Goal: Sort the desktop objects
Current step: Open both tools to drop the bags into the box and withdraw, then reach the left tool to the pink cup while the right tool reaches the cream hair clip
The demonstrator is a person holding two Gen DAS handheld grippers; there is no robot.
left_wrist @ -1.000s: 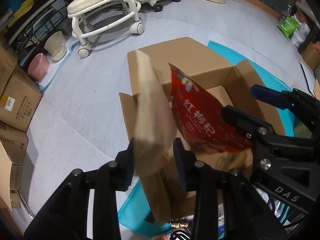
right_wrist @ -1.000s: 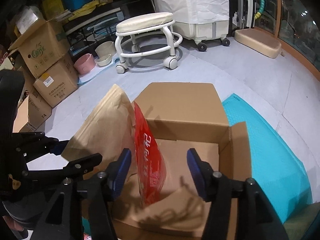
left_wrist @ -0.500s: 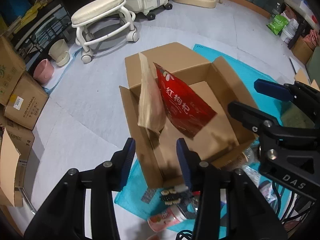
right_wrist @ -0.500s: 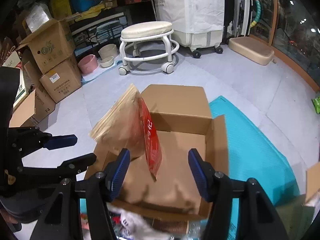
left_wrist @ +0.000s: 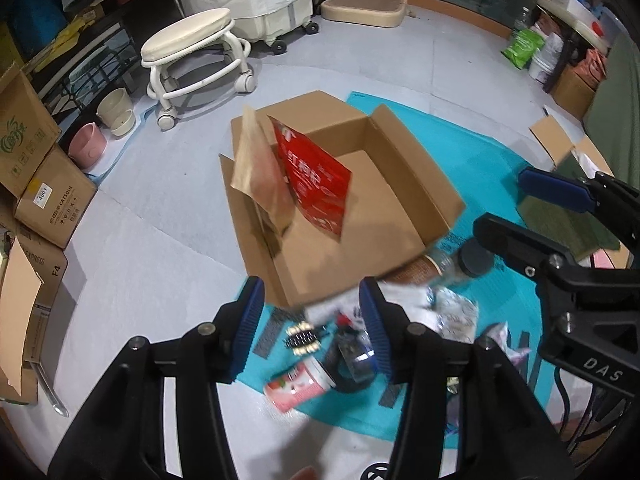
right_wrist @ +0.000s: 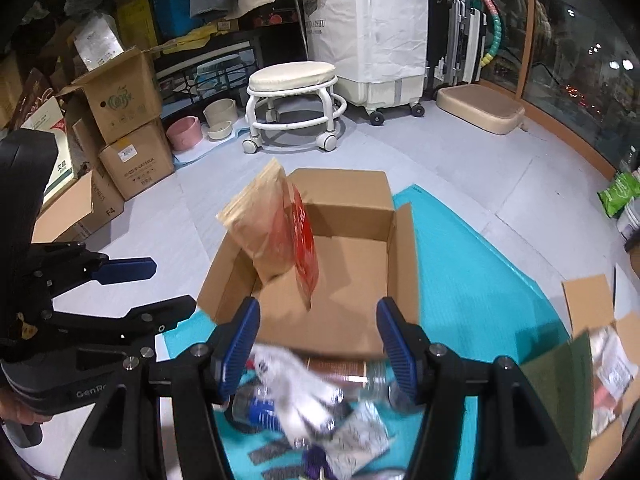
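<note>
Both tongs are empty: the left gripper [left_wrist: 312, 320] has its jaws opening with nothing between them, and the right gripper [right_wrist: 318, 344] stands wide apart, gripping nothing. Unsorted clutter [left_wrist: 352, 344] lies just beneath the left gripper, so that hand looks nearer. Beyond, at twelve o'clock, the cardboard box [left_wrist: 416, 184] already holds a brown pouch [left_wrist: 260, 176] and red pouch [left_wrist: 316, 184] standing upright.

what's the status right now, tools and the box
Left tool empty, jaws opening; right tool open, empty. Brown bag and red bag upright in cardboard box. Clutter on teal mat near box.
</note>
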